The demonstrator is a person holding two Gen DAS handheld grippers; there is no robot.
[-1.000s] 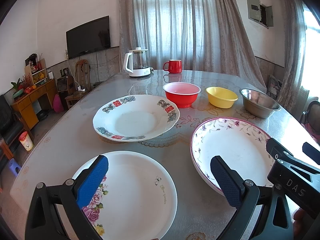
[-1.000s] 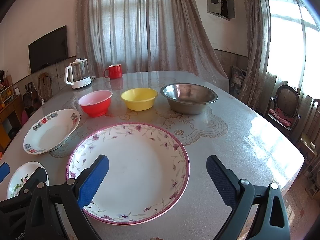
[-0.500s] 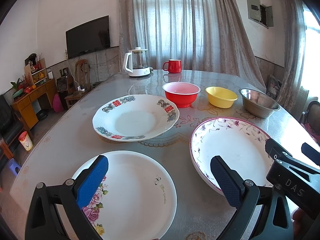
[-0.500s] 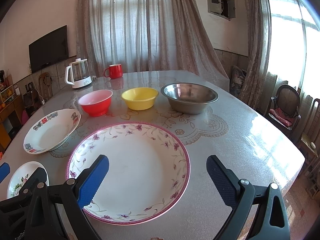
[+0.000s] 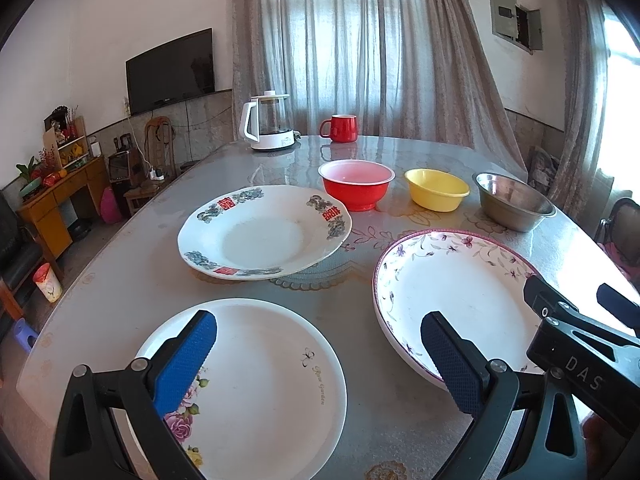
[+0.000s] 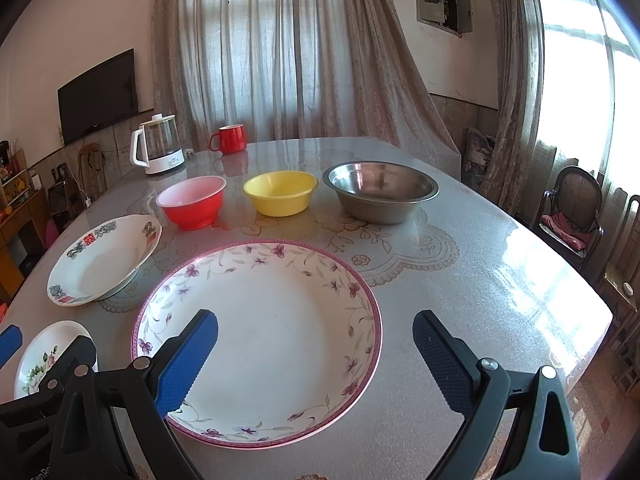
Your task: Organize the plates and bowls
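Three plates lie on the table: a rose-printed white plate [image 5: 256, 384] nearest, a plate with red characters [image 5: 264, 232] behind it, and a large pink-rimmed floral plate [image 6: 260, 336] to the right. Behind them stand a red bowl [image 6: 192, 202], a yellow bowl [image 6: 280, 192] and a steel bowl [image 6: 380, 190] in a row. My left gripper [image 5: 316, 360] is open and empty above the rose plate's right side. My right gripper [image 6: 314, 354] is open and empty above the near edge of the floral plate.
A white kettle [image 5: 270, 126] and a red mug [image 5: 340, 128] stand at the far end of the glass-topped table [image 6: 500, 280]. Chairs [image 6: 572, 216] stand to the right of the table. A wooden cabinet [image 5: 56, 200] and a TV are on the left.
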